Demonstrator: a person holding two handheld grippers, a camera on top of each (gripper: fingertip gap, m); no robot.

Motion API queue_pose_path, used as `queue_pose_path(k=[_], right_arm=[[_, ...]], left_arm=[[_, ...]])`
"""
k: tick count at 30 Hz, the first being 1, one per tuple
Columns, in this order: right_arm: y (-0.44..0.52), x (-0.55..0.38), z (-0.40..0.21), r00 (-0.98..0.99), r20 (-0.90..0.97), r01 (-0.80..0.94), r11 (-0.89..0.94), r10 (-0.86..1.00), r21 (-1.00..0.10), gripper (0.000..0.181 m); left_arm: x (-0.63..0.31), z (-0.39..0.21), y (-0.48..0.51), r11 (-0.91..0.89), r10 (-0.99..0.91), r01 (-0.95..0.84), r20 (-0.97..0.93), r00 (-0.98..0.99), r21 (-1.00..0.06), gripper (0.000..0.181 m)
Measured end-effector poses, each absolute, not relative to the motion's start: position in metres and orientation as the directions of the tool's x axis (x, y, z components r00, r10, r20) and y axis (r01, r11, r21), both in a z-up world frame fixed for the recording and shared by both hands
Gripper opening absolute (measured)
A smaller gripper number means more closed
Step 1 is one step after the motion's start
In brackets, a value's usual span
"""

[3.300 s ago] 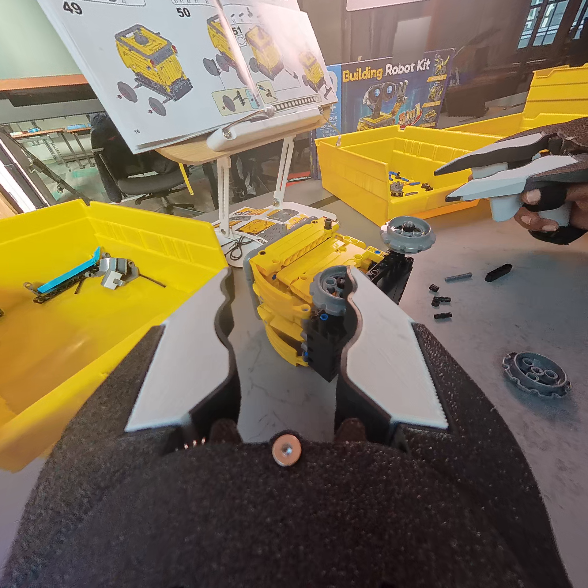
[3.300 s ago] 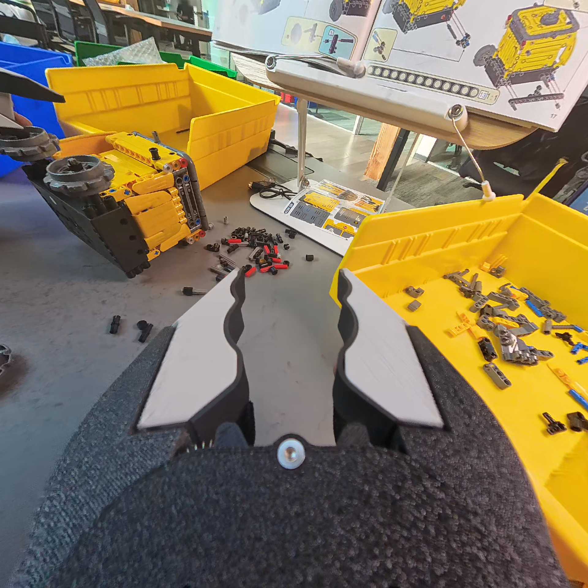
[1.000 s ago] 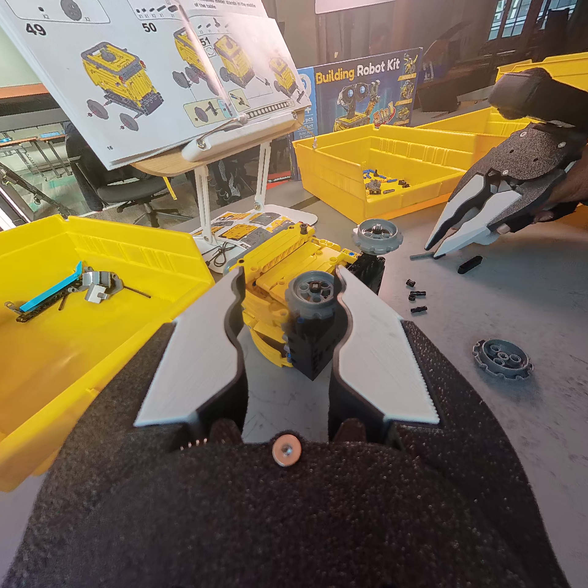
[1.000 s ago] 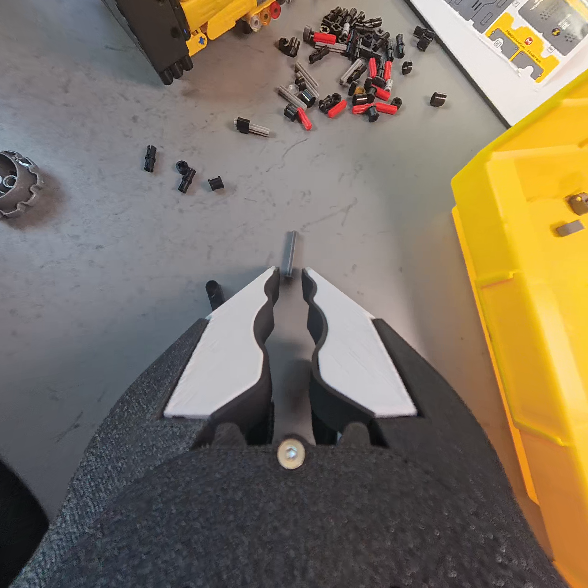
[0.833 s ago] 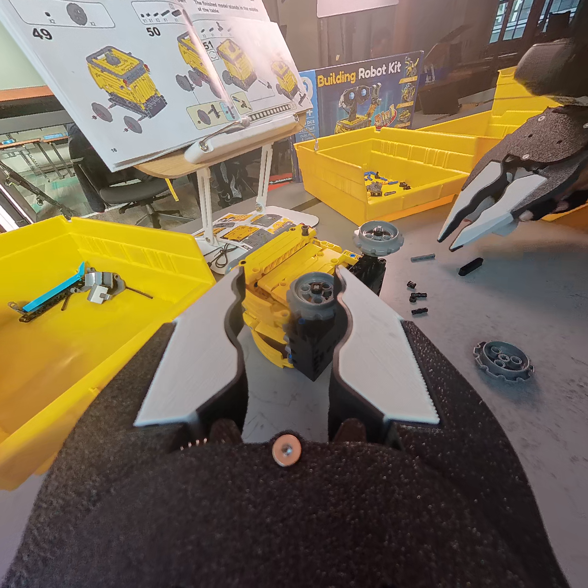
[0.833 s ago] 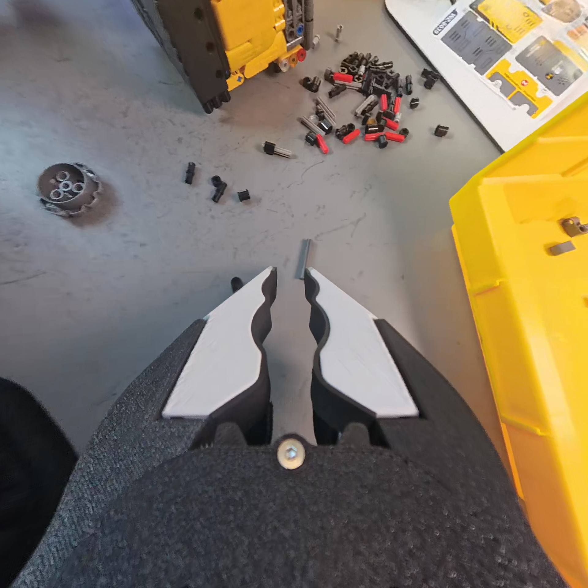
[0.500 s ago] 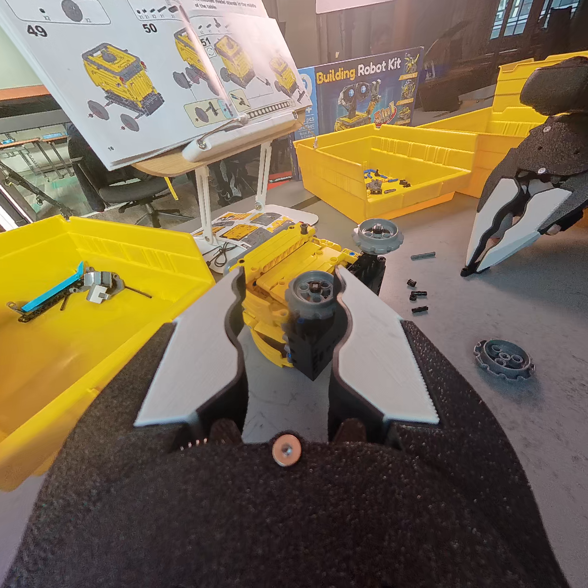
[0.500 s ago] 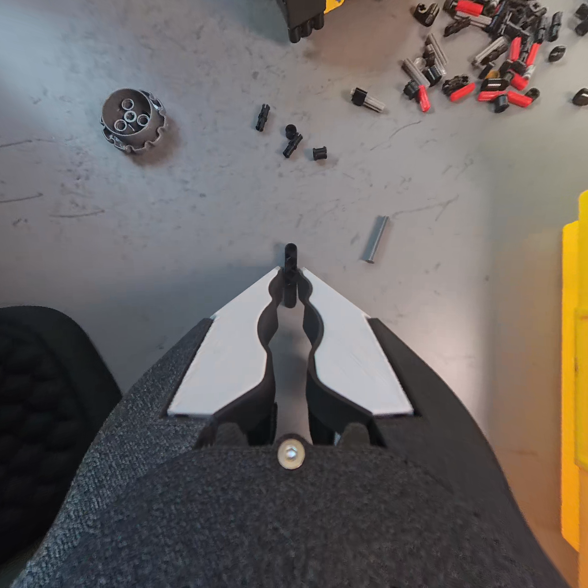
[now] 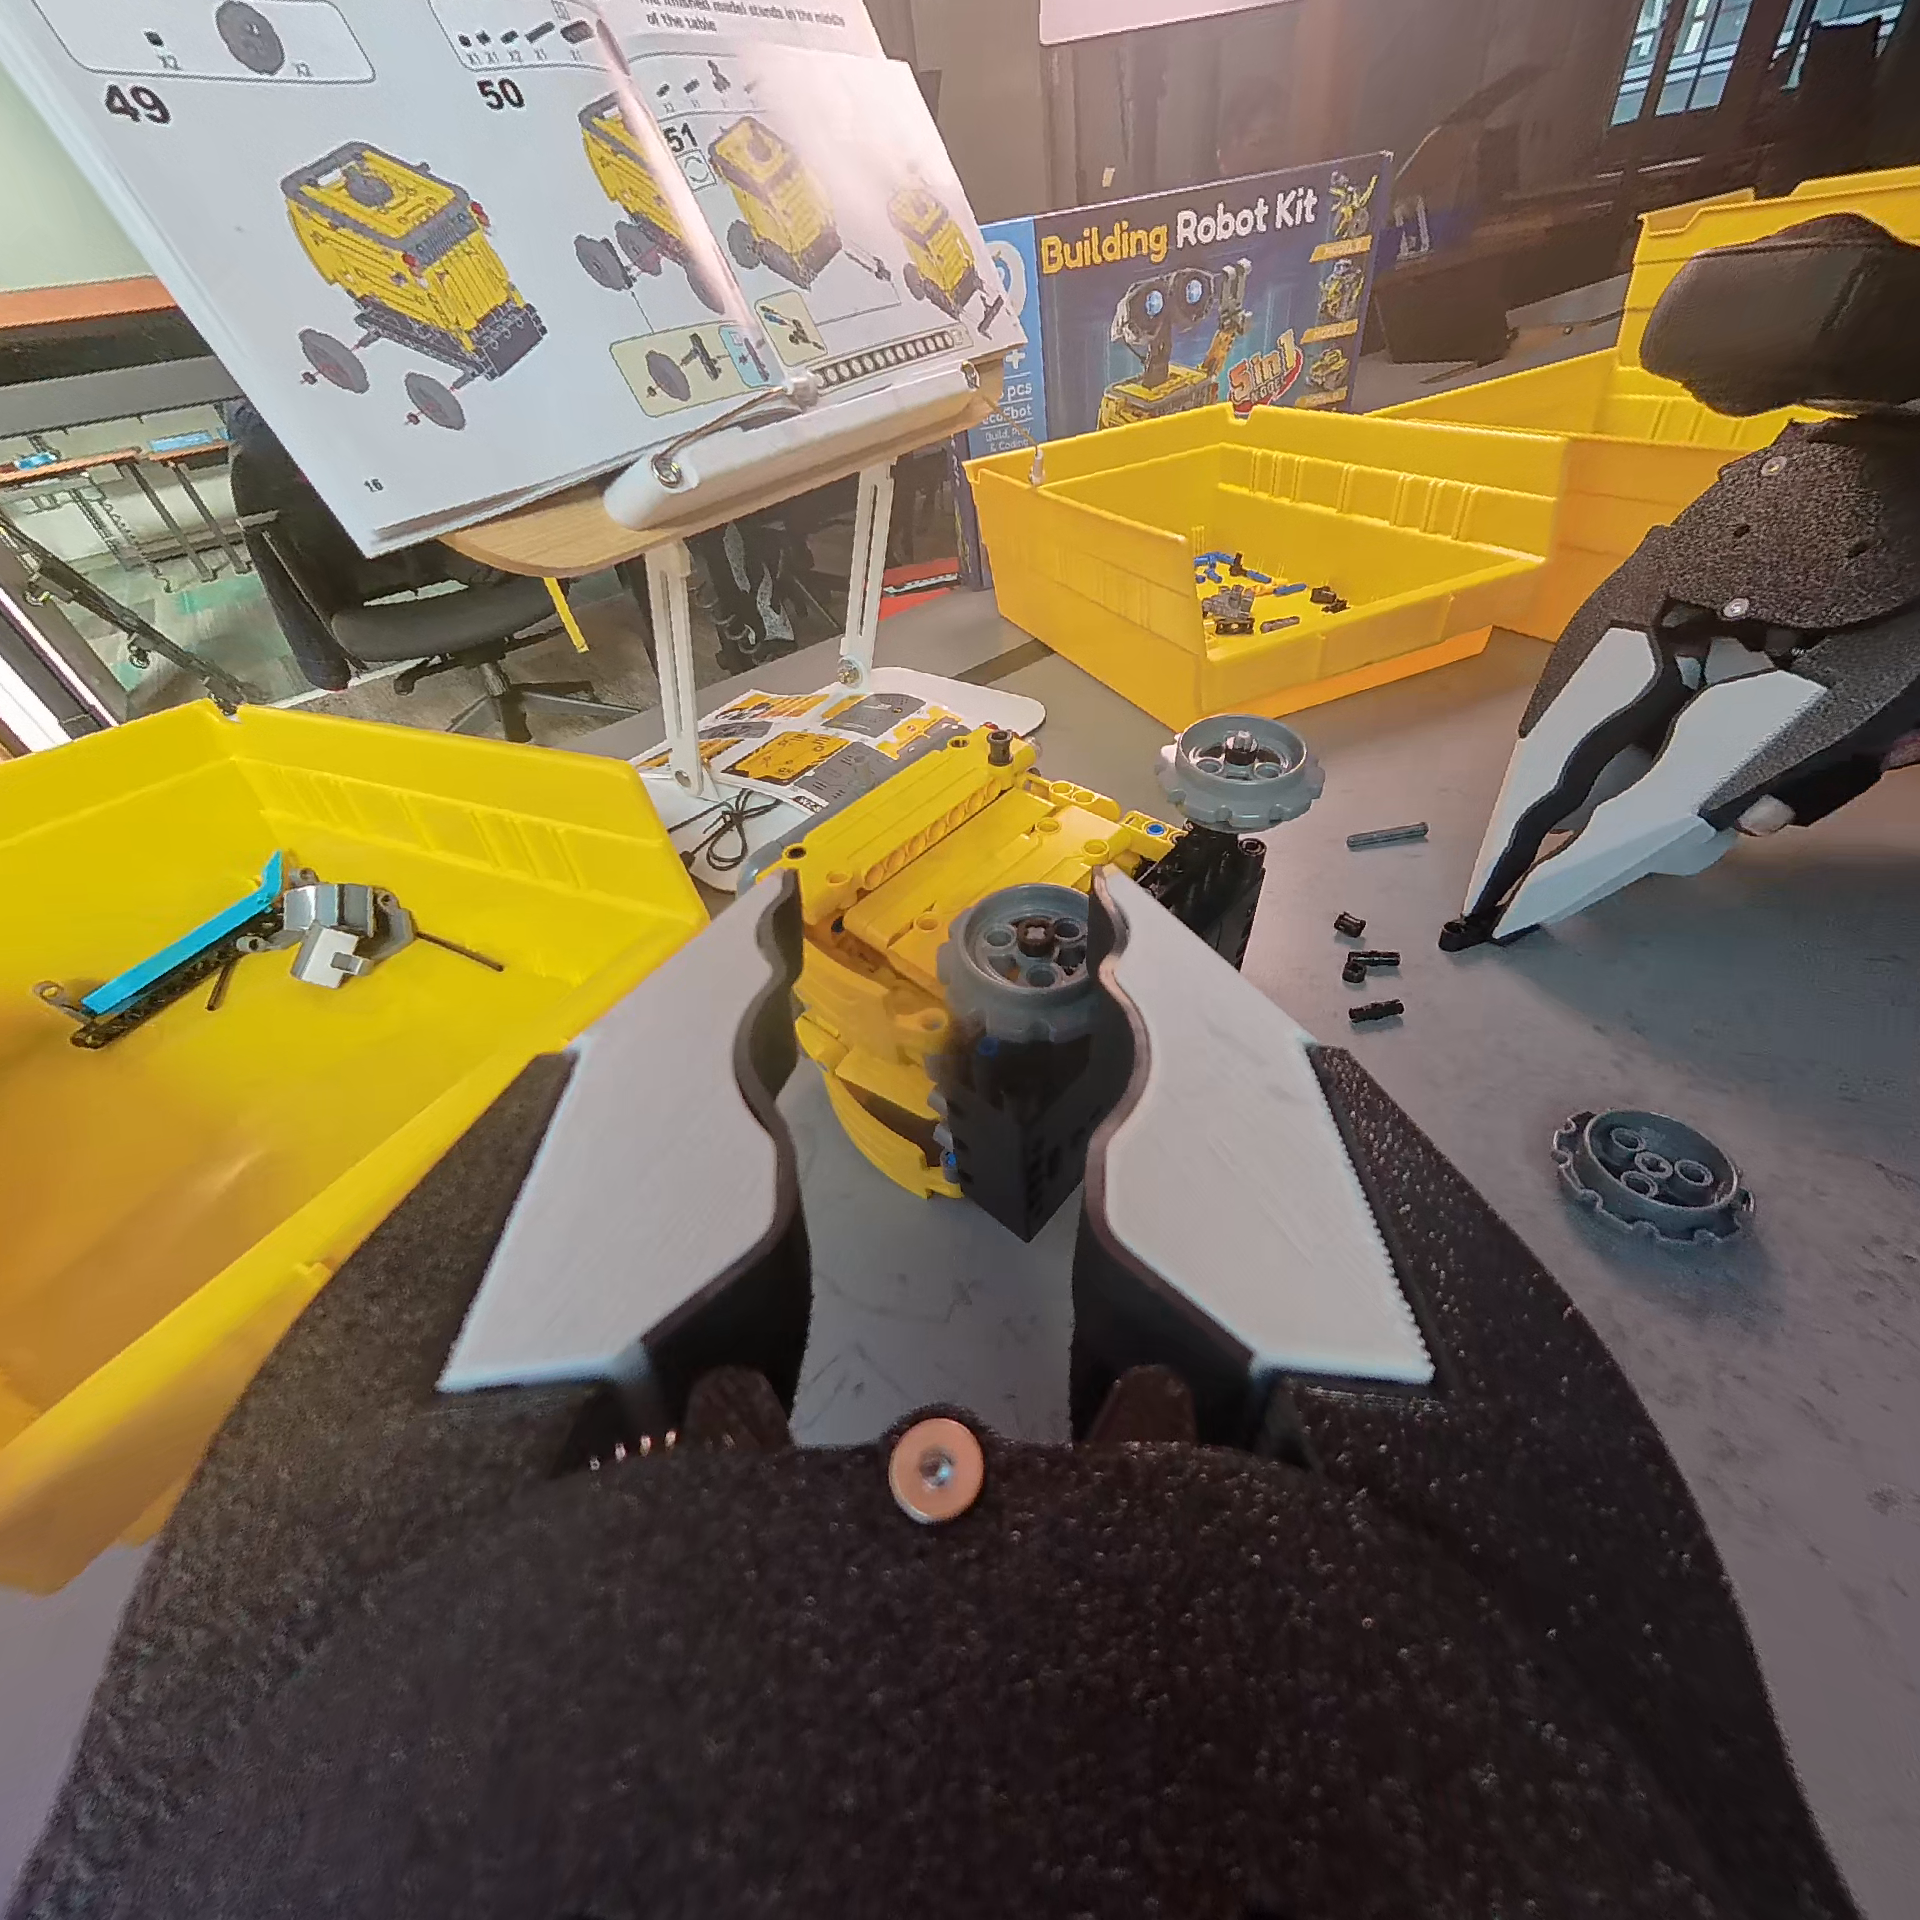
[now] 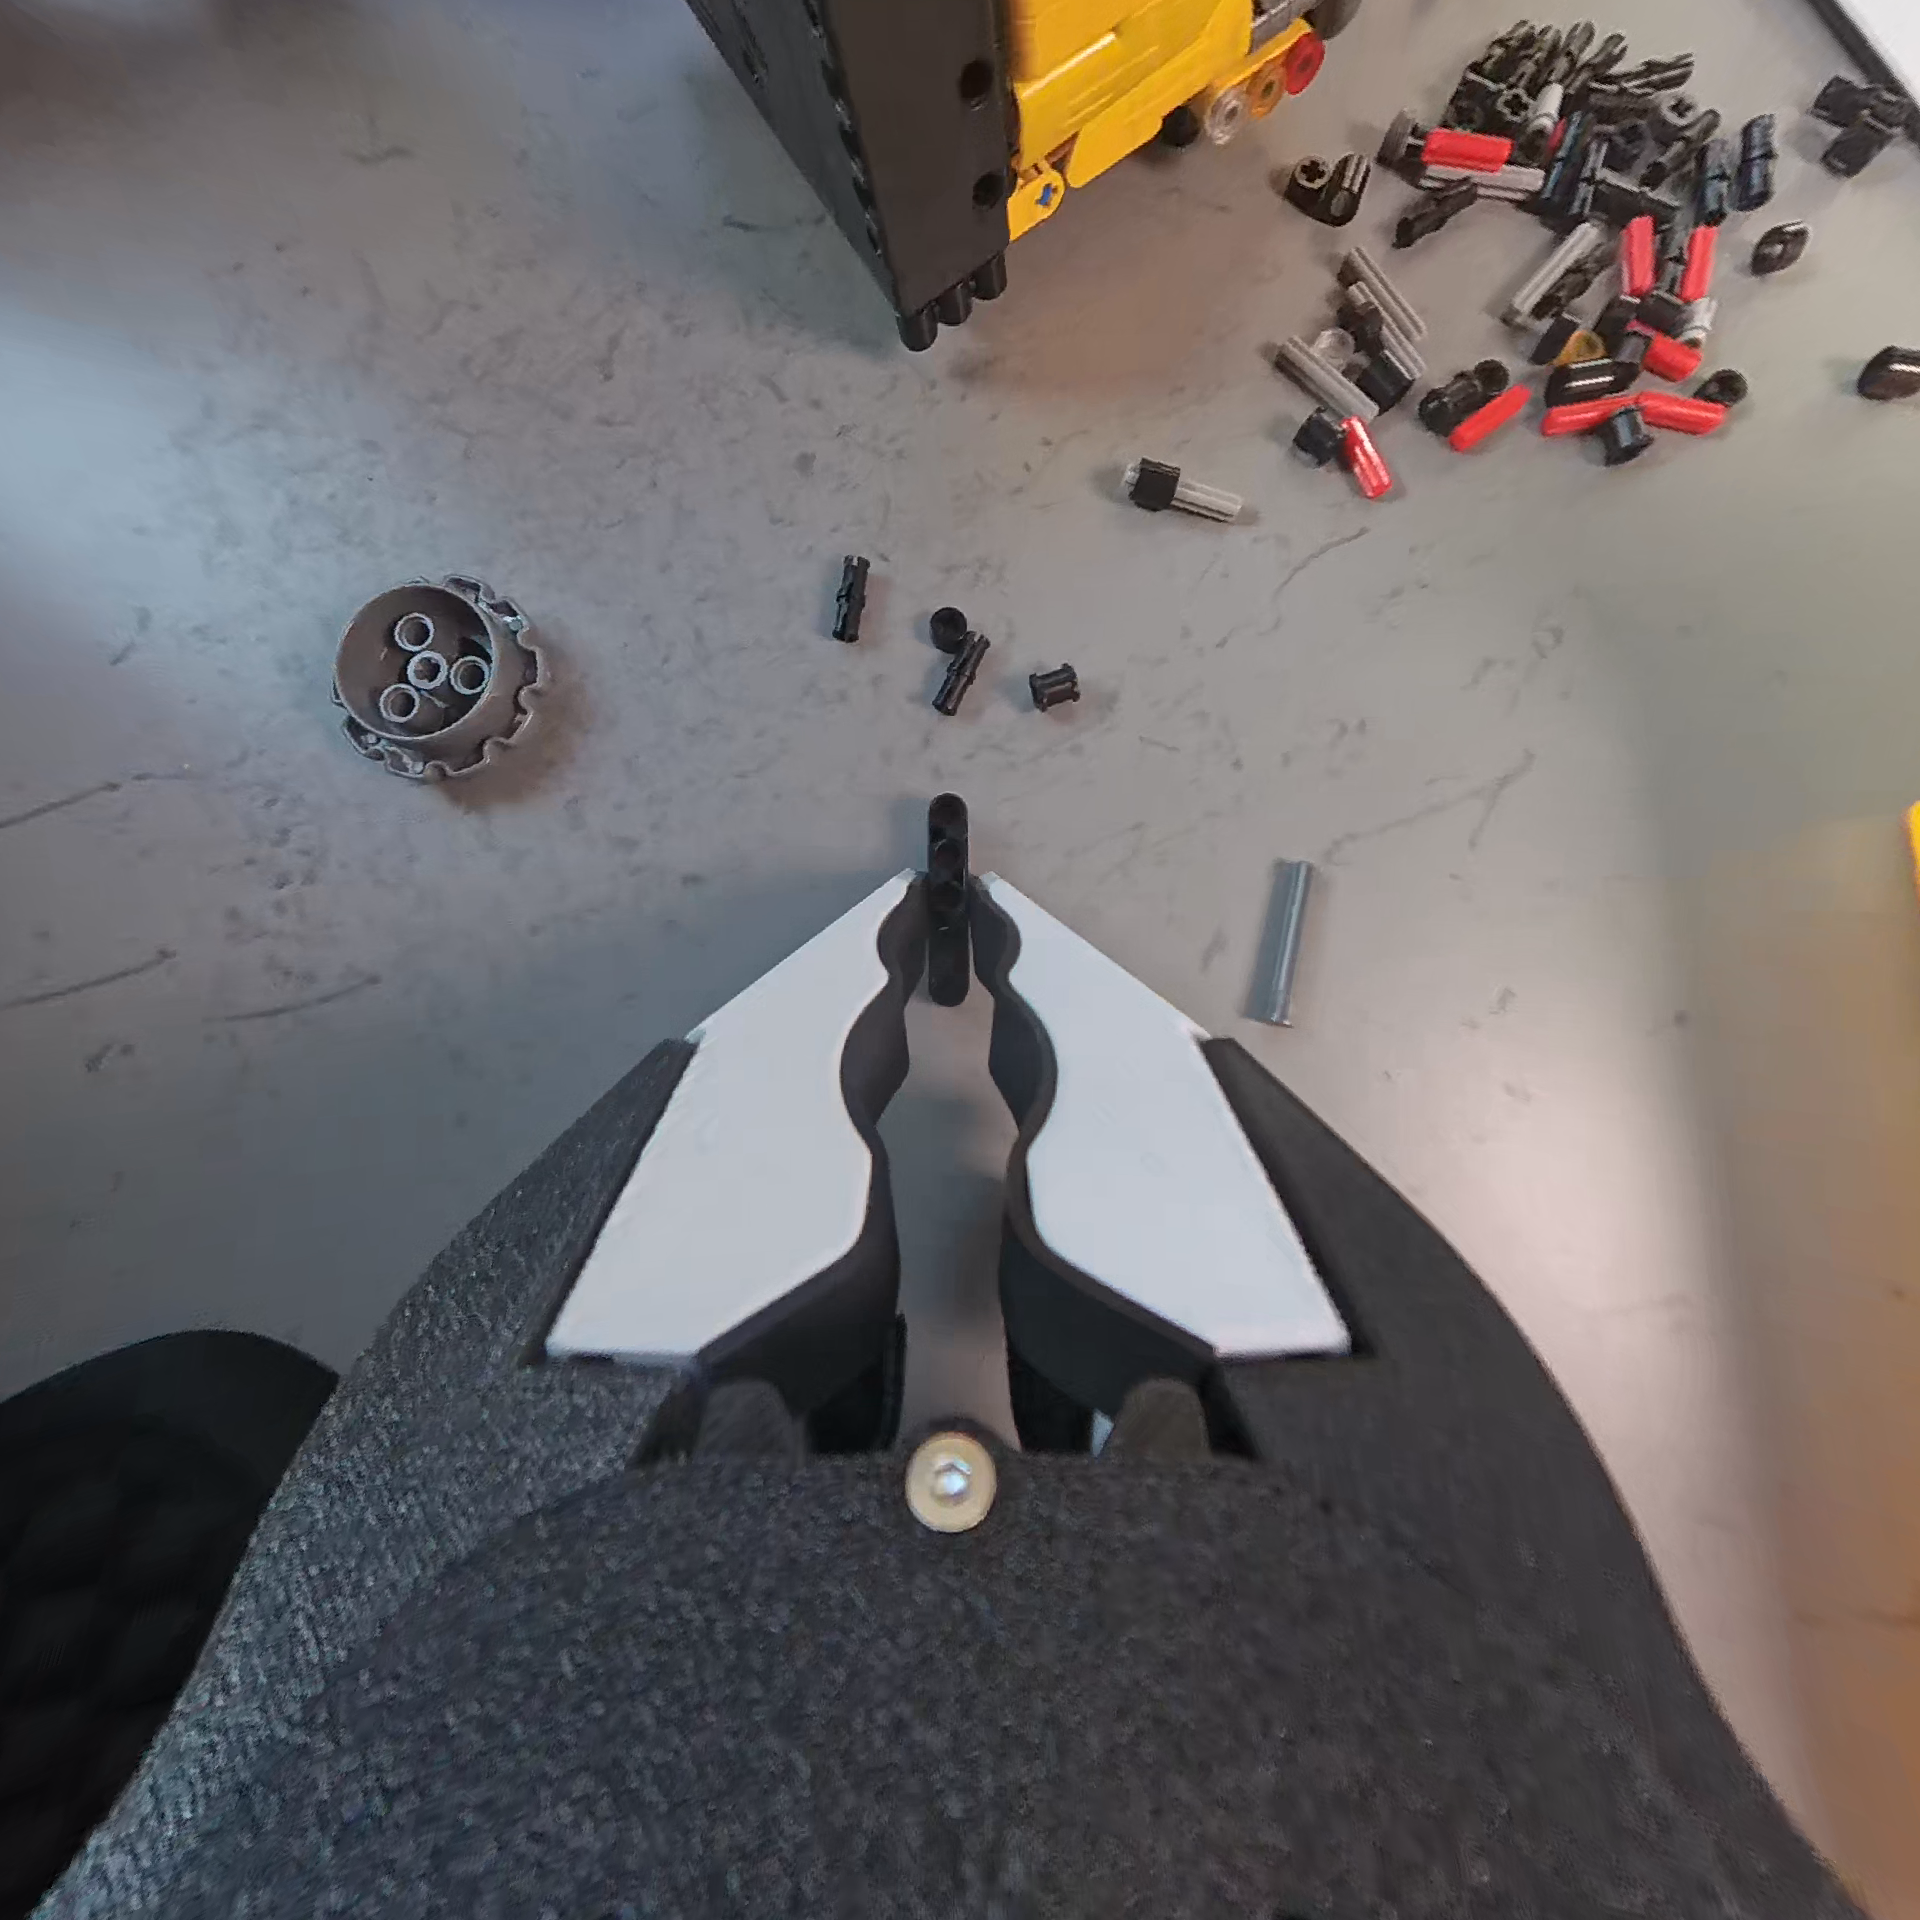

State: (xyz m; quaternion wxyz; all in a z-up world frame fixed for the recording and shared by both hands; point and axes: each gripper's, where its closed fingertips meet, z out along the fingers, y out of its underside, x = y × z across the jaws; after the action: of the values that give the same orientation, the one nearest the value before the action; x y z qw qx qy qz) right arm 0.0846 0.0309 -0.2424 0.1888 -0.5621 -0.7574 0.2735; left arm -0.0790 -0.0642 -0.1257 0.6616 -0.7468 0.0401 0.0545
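Grey tabletop (image 10: 312, 312) fills the right wrist view; at centre frame the right gripper (image 10: 948, 883) pinches a small black beam (image 10: 947, 894) lying flat. Lift straight, judging the grip narrow. Left gripper (image 9: 940, 914) gapes around the yellow model (image 9: 935, 862).

The yellow-and-black brick model (image 10: 997, 135) is cut off by the right wrist view's top edge; the far bin's (image 9: 1247, 582) small parts are indistinct.

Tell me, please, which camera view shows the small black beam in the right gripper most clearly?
The right wrist view: the black beam lies lengthwise between the right gripper's nearly closed tips, its holes visible. The left wrist view shows only a dark speck at the distant tips.
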Motion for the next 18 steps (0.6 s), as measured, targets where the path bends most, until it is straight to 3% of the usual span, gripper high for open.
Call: queue_pose_path(k=[6,13,18], right_arm=[[0.035,0.083,-0.236,-0.296,0.000,0.723,0.224,0.955,-0.653,0.019],[0.065,0.062,-0.194,-0.173,0.082,0.536,0.164,0.982,-0.828,0.036],[0.078,0.059,-0.158,-0.057,0.096,0.405,0.110,0.994,-0.907,0.062]], left_arm=[[-0.079,-0.127,-0.064,-0.126,0.011,-0.130,-0.132,0.991,-0.983,0.054],[-0.078,-0.126,-0.064,-0.127,0.009,-0.129,-0.131,0.991,-0.984,0.051],[-0.083,-0.125,-0.065,-0.147,0.030,-0.120,-0.126,0.992,-0.982,0.055]])
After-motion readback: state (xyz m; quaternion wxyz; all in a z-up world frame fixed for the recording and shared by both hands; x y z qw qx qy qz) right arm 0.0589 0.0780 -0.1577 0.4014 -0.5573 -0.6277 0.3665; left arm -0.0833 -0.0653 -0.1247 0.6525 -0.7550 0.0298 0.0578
